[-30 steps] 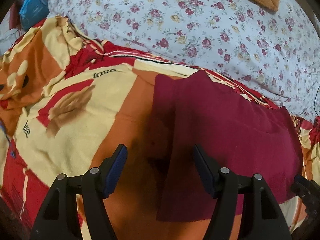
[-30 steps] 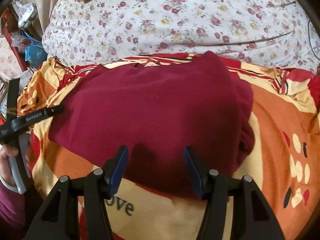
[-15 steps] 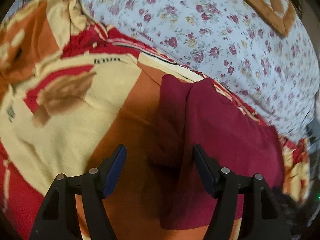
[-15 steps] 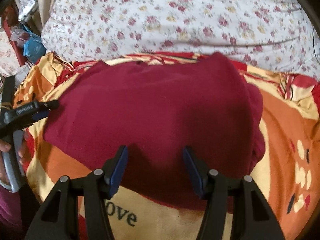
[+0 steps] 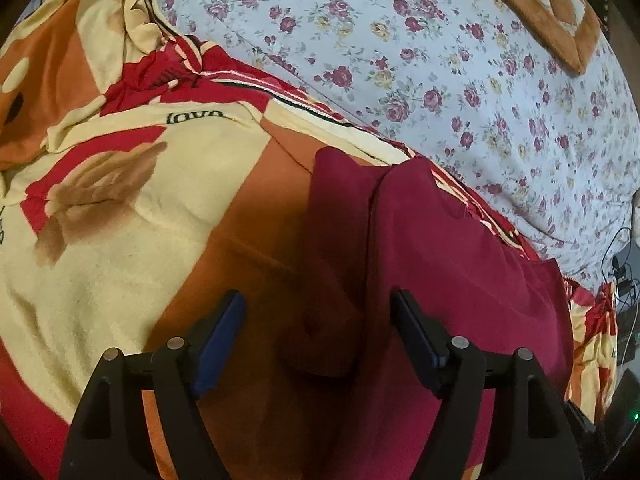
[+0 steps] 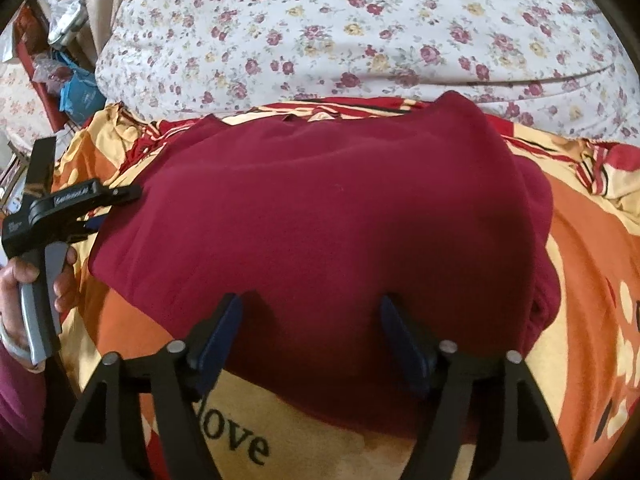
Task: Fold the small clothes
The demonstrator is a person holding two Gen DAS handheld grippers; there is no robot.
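A dark red garment (image 6: 320, 216) lies folded flat on an orange, cream and red blanket (image 6: 592, 248). In the left wrist view its left edge (image 5: 440, 264) runs up the middle, with a lower layer showing beside it. My left gripper (image 5: 320, 328) is open and empty, its jaws straddling that left edge just above the cloth. It also shows in the right wrist view (image 6: 104, 208) at the garment's left side. My right gripper (image 6: 312, 332) is open and empty over the garment's near edge.
A white floral quilt (image 6: 360, 32) bulges behind the garment, also in the left wrist view (image 5: 440, 60). An orange cushion (image 5: 540, 4) lies on it. Clutter and a blue bag (image 6: 80, 92) sit at the far left. Cables (image 5: 620, 272) lie at the right.
The left gripper has swung right and closer along the garment's left edge. The right gripper has edged slightly forward over the near edge. Both stayed open.
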